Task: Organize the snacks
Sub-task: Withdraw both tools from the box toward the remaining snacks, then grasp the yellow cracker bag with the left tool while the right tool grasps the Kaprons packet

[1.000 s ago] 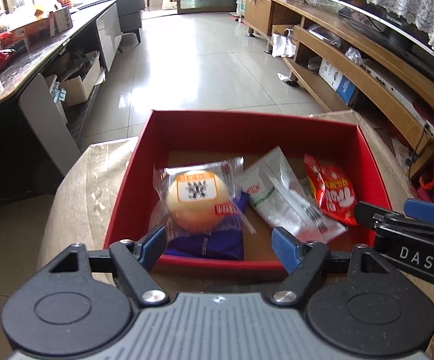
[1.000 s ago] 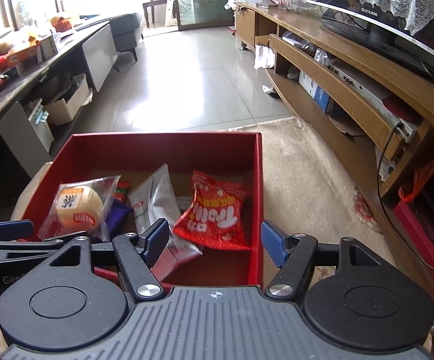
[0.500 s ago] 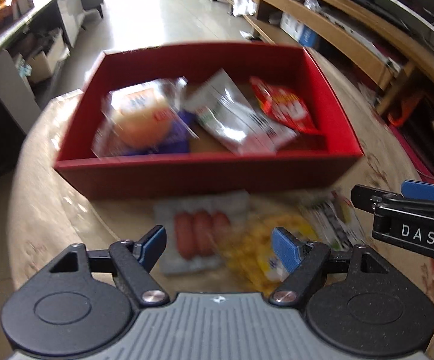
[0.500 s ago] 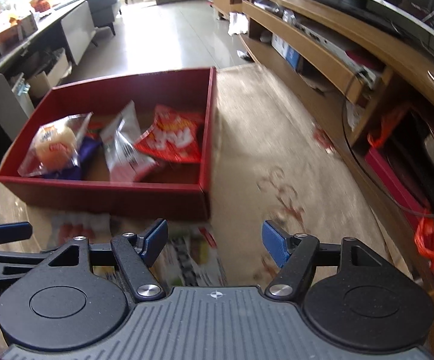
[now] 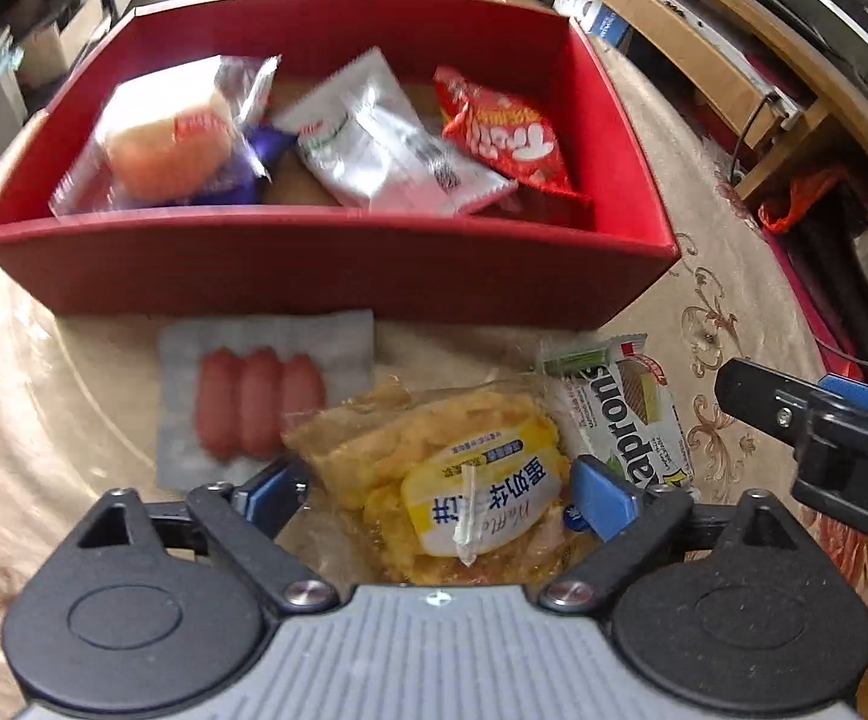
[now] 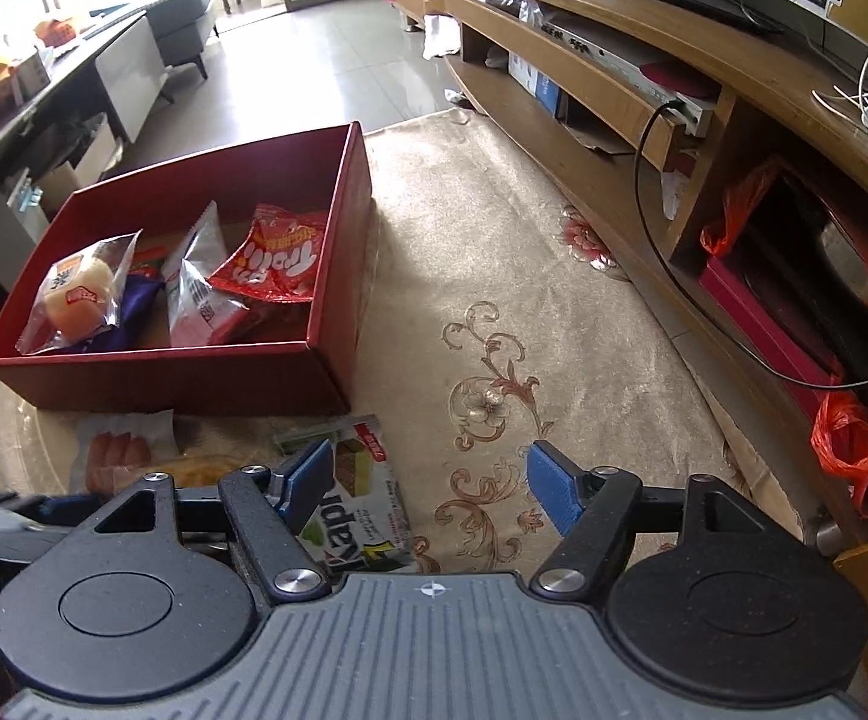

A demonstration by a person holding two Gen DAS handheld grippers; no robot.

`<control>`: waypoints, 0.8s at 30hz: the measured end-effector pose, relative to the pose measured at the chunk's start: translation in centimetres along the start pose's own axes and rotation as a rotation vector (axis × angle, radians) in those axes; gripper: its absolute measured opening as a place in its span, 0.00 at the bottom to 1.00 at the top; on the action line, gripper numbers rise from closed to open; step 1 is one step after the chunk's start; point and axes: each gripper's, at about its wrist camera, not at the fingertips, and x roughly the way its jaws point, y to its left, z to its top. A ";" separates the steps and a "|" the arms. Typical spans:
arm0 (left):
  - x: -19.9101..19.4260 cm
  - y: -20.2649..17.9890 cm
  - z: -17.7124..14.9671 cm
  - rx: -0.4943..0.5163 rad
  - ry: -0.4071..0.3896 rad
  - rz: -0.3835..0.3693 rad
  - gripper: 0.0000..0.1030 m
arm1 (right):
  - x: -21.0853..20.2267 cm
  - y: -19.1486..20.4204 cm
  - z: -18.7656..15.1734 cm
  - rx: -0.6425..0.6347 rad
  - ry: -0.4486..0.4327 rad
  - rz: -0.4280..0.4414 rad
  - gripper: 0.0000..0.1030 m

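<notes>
A red box (image 5: 326, 267) (image 6: 164, 378) sits on the beige patterned cloth. It holds a wrapped bun (image 5: 164, 138), a white packet (image 5: 386, 144) and a red snack bag (image 5: 505, 132). In front of the box lie a sausage pack (image 5: 254, 396), a yellow pastry bag (image 5: 451, 480) and a wafer pack (image 5: 631, 414) (image 6: 362, 498). My left gripper (image 5: 434, 492) is open, its fingers either side of the yellow pastry bag. My right gripper (image 6: 431, 480) is open and empty over the cloth, right of the wafer pack.
A long wooden TV cabinet (image 6: 643, 60) runs along the right, with a cable and an orange plastic bag (image 6: 853, 438) beside it. A dark desk (image 6: 44, 90) with clutter stands at the far left. Tiled floor lies beyond the box.
Both grippers pulled back from the box and tilted down. The loose snacks in front of the box came into view, and the left gripper now straddles the yellow pastry bag.
</notes>
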 end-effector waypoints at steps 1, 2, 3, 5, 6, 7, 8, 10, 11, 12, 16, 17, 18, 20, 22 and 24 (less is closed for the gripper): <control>0.2 0.1 -0.1 -0.008 -0.001 0.001 0.93 | 0.1 0.2 0.0 -0.005 0.002 0.002 0.75; 0.1 0.2 -0.2 -0.013 -0.001 -0.004 0.93 | 0.2 0.2 0.0 -0.009 0.005 0.002 0.75; 0.1 0.3 -0.2 -0.010 -0.003 -0.009 0.91 | 0.3 0.3 0.0 -0.014 0.010 0.001 0.75; -0.5 0.6 -0.6 0.009 -0.010 -0.006 0.83 | 0.6 0.3 0.0 -0.019 0.020 0.000 0.75; -0.8 0.8 -0.8 0.020 -0.013 0.000 0.80 | 0.7 0.3 0.0 -0.021 0.027 -0.001 0.75; -1.2 1.1 -1.1 0.035 -0.014 0.005 0.79 | 0.8 0.3 -0.1 -0.024 0.033 -0.002 0.75; -1.6 1.6 -1.4 0.046 -0.011 0.007 0.77 | 0.8 0.3 -0.1 -0.024 0.035 -0.004 0.75; -2.3 2.7 -2.1 0.045 0.010 0.008 0.75 | 0.9 0.3 -0.1 -0.024 0.044 -0.002 0.75; -2.7 3.3 -2.6 0.042 0.019 0.005 0.74 | 1.0 0.4 -0.1 -0.027 0.051 0.000 0.75; -3.0 4.0 -3.0 0.038 0.026 0.001 0.74 | 1.1 0.5 -0.1 -0.030 0.055 0.001 0.75; -4.1 6.5 -4.5 0.024 0.064 -0.044 0.74 | 1.9 1.6 -0.4 -0.058 0.084 0.017 0.76; -4.4 7.1 -4.9 0.016 0.060 -0.050 0.74 | 2.1 1.9 -0.5 -0.067 0.093 0.018 0.78; -4.7 7.6 -5.3 0.010 0.057 -0.053 0.74 | 2.5 2.3 -0.6 -0.082 0.102 0.017 0.79; -4.8 8.1 -5.7 -0.017 0.044 -0.057 0.76 | 3.2 3.0 -0.7 -0.109 0.117 0.015 0.81; -4.7 8.1 -5.8 -0.023 0.048 -0.071 0.76 | 3.9 3.5 -0.7 -0.122 0.129 0.012 0.81; -4.5 7.8 -6.0 -0.016 0.055 -0.089 0.76 | 4.6 4.0 -0.7 -0.125 0.146 0.018 0.82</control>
